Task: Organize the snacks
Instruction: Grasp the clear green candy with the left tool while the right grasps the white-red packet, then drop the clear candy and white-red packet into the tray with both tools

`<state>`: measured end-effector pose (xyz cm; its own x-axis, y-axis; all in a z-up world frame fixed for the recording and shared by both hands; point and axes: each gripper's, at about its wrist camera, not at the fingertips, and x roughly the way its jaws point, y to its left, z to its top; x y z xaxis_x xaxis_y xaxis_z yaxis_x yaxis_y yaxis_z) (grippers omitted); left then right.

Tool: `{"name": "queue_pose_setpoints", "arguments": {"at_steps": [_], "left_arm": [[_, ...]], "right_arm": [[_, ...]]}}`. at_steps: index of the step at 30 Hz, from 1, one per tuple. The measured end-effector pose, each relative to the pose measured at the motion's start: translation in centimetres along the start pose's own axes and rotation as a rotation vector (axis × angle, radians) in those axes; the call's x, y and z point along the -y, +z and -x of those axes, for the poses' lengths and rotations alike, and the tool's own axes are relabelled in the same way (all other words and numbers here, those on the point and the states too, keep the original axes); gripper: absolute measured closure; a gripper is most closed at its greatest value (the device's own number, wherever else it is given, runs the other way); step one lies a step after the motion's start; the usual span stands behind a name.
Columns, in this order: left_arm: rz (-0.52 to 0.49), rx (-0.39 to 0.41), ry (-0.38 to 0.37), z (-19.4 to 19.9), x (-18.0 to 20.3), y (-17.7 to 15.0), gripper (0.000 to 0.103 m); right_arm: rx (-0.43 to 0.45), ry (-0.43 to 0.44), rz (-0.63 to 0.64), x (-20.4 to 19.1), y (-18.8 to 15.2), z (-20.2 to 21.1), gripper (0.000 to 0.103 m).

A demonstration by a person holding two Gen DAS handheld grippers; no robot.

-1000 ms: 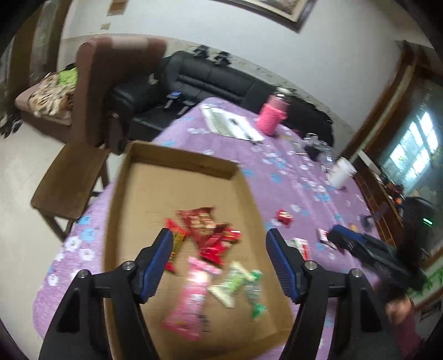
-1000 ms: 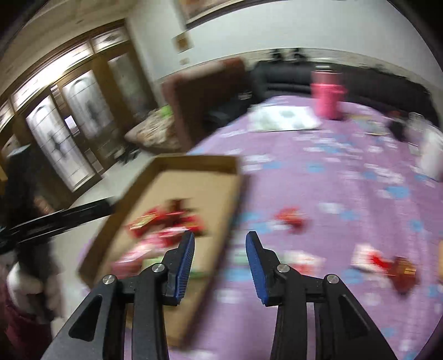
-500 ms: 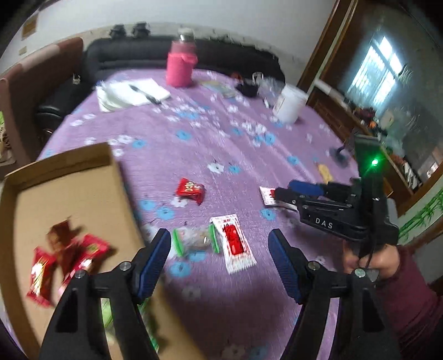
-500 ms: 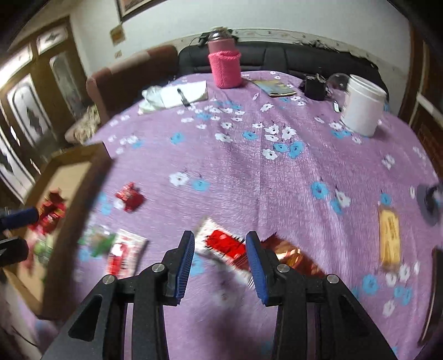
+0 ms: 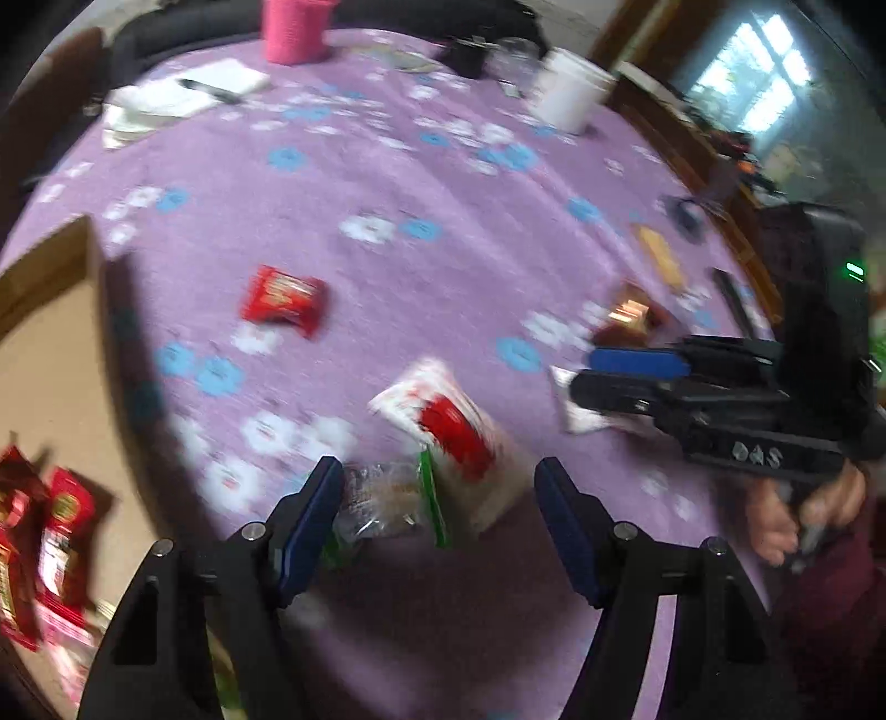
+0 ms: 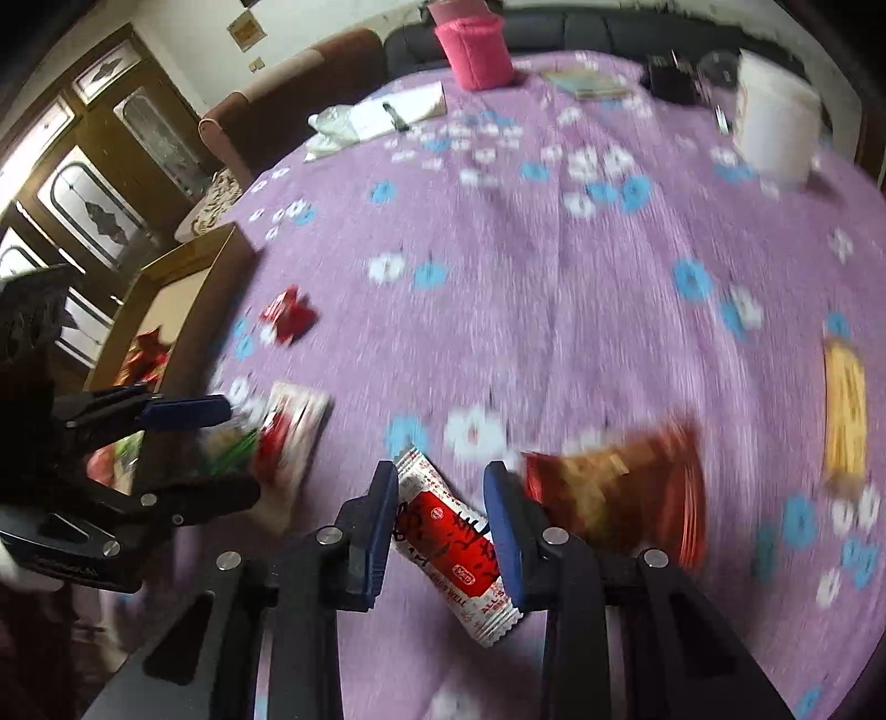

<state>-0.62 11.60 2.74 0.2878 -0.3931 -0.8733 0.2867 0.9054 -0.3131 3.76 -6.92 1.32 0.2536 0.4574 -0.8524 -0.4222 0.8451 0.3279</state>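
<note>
My left gripper [image 5: 437,493] is open, low over the purple cloth, around a clear green-edged packet [image 5: 387,501] and a white-and-red sachet [image 5: 454,432]. My right gripper [image 6: 440,498] is open, its jaws on either side of a red-and-white sachet [image 6: 454,543]; it also shows in the left wrist view [image 5: 631,371]. A shiny red-brown packet [image 6: 620,493] lies just right of it. A small red snack [image 5: 282,299] lies alone further out. The cardboard box [image 5: 50,332] at left holds red packets [image 5: 55,531].
A yellow bar [image 6: 844,410] lies at the table's right. Far side: pink knitted cup [image 6: 476,50], white tub [image 6: 775,127], notepad with pen [image 6: 398,111], dark small items [image 6: 670,80]. A sofa and a wooden cabinet stand beyond.
Both grippers have dropped closer to the table. The left swung from the box to the loose packets; the right moved down so that its jaws now stand on either side of the red-and-white sachet.
</note>
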Motion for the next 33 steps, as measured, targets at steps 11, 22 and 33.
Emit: {"name": "queue_pose_setpoints", "arguments": {"at_steps": [11, 22, 33], "left_arm": [[-0.261, 0.047, 0.152, 0.5, 4.0, -1.8, 0.032], [-0.299, 0.042, 0.247, -0.6, 4.8, -2.5, 0.079], [-0.087, 0.232, 0.123, 6.9, 1.9, -4.8, 0.080]], "right_arm": [[0.117, 0.016, 0.031, 1.0, -3.4, 3.9, 0.034], [0.101, -0.169, 0.190, -2.4, -4.0, 0.5, 0.076], [0.180, -0.107, 0.148, -4.0, -5.2, 5.7, 0.080]]}}
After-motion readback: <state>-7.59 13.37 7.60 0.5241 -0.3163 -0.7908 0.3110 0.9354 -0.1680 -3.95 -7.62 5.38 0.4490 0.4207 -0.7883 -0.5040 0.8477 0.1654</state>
